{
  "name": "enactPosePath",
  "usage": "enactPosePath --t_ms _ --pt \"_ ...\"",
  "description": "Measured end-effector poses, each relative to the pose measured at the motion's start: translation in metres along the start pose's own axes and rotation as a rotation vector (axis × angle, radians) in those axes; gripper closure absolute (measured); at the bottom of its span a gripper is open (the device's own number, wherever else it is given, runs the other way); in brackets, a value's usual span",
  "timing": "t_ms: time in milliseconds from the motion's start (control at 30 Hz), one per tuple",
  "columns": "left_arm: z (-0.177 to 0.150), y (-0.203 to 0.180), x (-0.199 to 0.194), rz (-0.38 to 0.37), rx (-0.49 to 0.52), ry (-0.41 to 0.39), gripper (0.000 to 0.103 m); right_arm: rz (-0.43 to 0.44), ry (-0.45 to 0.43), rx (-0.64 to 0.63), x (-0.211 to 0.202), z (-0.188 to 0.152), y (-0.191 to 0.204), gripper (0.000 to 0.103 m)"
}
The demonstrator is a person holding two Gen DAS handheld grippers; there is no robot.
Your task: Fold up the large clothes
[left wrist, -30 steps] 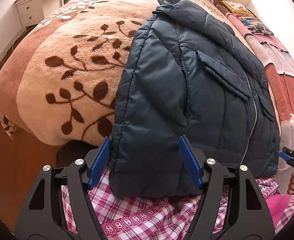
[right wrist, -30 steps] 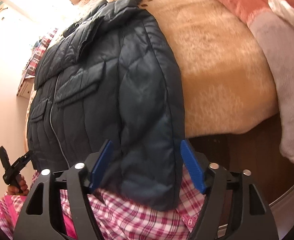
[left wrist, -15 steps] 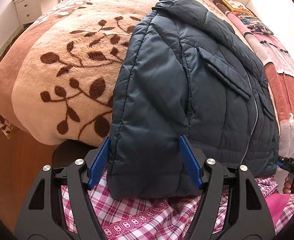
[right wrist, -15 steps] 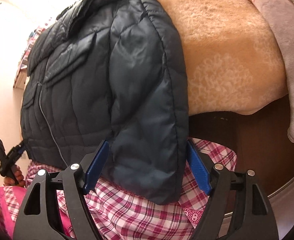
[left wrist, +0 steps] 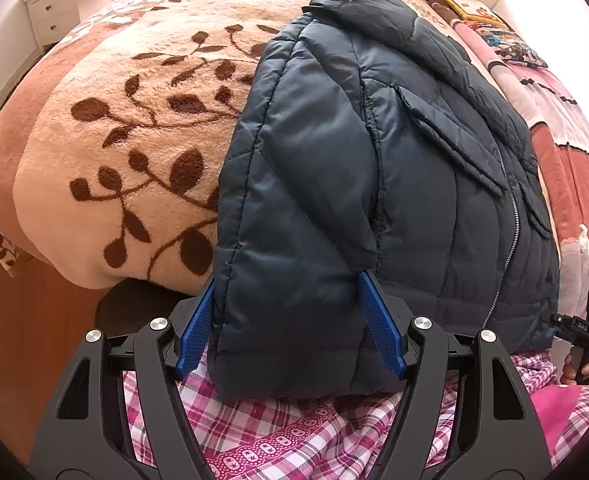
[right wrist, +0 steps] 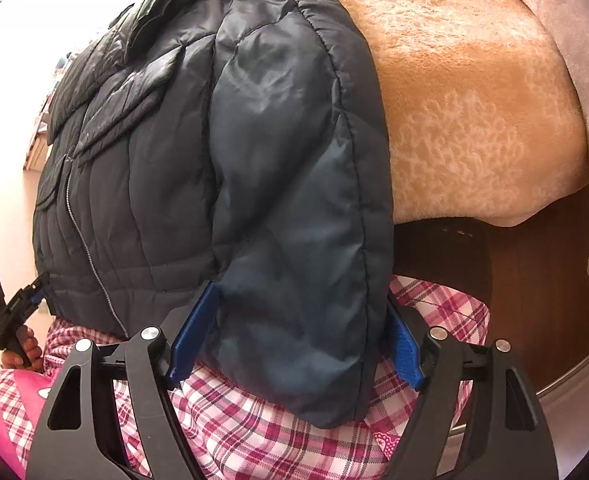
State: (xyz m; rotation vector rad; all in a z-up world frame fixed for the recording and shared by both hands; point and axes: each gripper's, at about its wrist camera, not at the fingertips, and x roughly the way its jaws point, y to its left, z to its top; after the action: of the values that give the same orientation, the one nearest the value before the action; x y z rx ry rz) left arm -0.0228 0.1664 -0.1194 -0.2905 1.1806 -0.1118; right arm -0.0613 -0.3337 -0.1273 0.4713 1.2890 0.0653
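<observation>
Two wide-open tools, left tool (left wrist: 290,320) and right tool (right wrist: 294,332), are straddling the dark navy quilted puffer jacket's (left wrist: 394,160) sleeve cuffs ungripped, so closing seems next.

No readable text, labels or numbers anywhere.

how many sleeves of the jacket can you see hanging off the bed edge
2: one sleeve between the left gripper fingers, the other sleeve between the right gripper fingers.
</observation>
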Motion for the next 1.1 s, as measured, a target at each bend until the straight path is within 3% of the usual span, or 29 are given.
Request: enactPosePath --t_ms 200,367,467,533,667,900,1100 --pt "0.0 -0.001 0.005 -0.029 0.01 0.013 0.034 0.034 -0.01 0.024 0.004 0.003 -0.011 0.033" --pt "0.001 0.005 0.012 -0.081 -0.016 0.028 0.04 0.089 0.012 0.069 0.01 0.006 -0.02 0.049" --pt "0.0 0.011 0.013 -0.126 -0.046 0.02 0.059 0.116 0.017 0.076 0.008 0.005 -0.023 0.058" --pt "0.0 0.016 0.011 -0.17 -0.071 0.009 0.079 0.13 0.021 0.074 0.007 0.005 -0.023 0.065" --pt "0.0 0.018 0.0 -0.232 -0.089 -0.018 0.091 0.198 0.015 0.105 -0.001 0.005 -0.027 0.086" --pt "0.014 0.002 -0.051 -0.353 -0.092 -0.144 0.094 0.346 -0.072 0.145 -0.042 0.013 -0.03 0.09" --pt "0.037 -0.016 -0.114 -0.412 -0.023 -0.303 0.095 0.48 -0.239 0.142 -0.103 0.024 -0.029 0.09"
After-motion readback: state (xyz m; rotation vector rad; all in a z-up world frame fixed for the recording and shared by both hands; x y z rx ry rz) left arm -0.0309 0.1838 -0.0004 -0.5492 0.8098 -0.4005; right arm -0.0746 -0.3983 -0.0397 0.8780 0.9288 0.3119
